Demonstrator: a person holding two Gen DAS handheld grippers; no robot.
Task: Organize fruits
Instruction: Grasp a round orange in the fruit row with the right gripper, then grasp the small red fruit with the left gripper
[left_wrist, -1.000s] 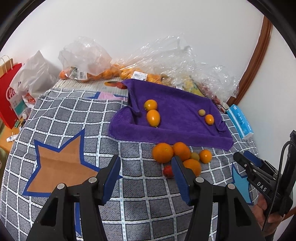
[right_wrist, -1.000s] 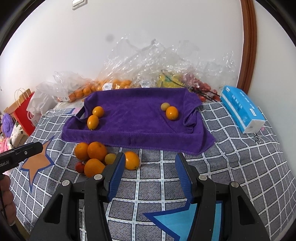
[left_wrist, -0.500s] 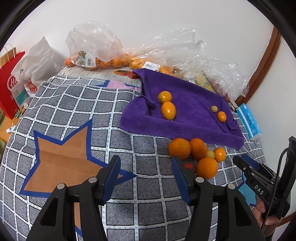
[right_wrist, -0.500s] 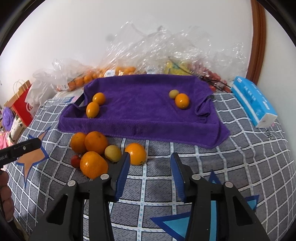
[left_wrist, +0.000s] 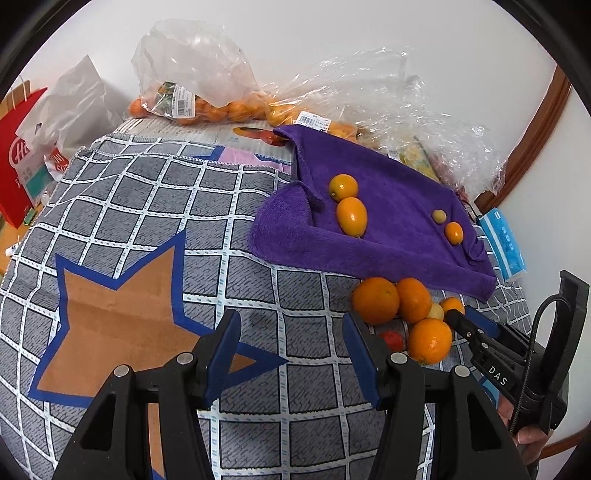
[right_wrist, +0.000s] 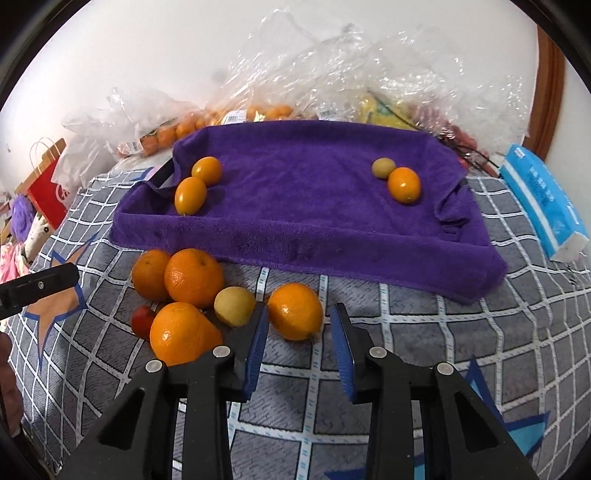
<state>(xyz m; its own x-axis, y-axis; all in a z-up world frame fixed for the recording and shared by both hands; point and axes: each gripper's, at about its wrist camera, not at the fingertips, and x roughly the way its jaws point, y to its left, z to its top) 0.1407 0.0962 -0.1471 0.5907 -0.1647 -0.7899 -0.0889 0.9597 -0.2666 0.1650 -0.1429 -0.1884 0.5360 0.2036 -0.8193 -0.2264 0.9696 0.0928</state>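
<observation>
A purple towel (right_wrist: 314, 192) lies on the checked cloth with two orange fruits at its left (right_wrist: 190, 195) and an orange one (right_wrist: 404, 184) beside a small yellow-green one (right_wrist: 383, 167) at its right. In front of it sits a pile: three oranges (right_wrist: 194, 277), a yellow fruit (right_wrist: 234, 306), a small red fruit (right_wrist: 142, 319) and a small orange (right_wrist: 295, 312). My right gripper (right_wrist: 298, 314) is closing with the small orange between its fingertips; a narrow gap still shows on the right side. My left gripper (left_wrist: 291, 325) stands open over bare cloth, left of the pile (left_wrist: 375, 300).
Clear plastic bags of fruit (left_wrist: 207, 107) line the wall behind the towel. A blue tissue pack (right_wrist: 543, 199) lies at the right and a red paper bag (left_wrist: 18, 162) stands off the left edge. An orange star (left_wrist: 118, 317) is printed on the cloth.
Both grippers have come down and forward towards the pile. The right jaws have narrowed around the small orange. The left jaws keep the same width.
</observation>
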